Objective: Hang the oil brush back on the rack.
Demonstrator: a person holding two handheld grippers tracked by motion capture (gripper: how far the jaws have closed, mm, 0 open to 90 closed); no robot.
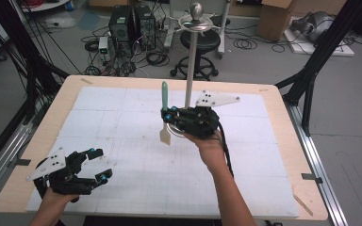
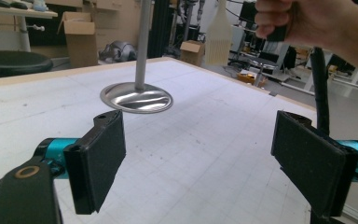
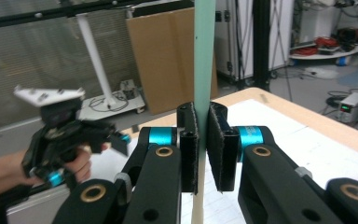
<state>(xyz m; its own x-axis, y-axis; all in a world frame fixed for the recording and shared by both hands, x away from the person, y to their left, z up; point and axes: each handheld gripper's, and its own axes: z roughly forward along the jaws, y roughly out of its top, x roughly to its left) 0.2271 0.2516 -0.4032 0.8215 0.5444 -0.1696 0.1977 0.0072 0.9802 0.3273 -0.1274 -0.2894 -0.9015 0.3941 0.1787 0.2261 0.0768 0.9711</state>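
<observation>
White gridded matting covers the table, and above the middle of it the right gripper [image 1: 168,114] is clamped tight on a pastry brush [image 1: 164,115], its jaws pinching the mint-green handle with the pale bristle head hanging straight down below them, clear of the mat. Just behind those jaws, on their far side, stands a metal stand [image 1: 191,61] with a tall pole, a round shiny base [image 2: 136,98] and what look like hooked arms under a ball at its top; the brush's upper end sits well short of that crown. So the pick-up looks done and the brush is aloft; what I'd judge remains is raising it higher and bringing it to those arms, or wherever it is meant to go. Well off toward the near left corner, the left gripper [image 1: 96,165] hovers low over the mat, jaws spread wide with nothing between them. Beyond the table are stools, cables and cardboard boxes
</observation>
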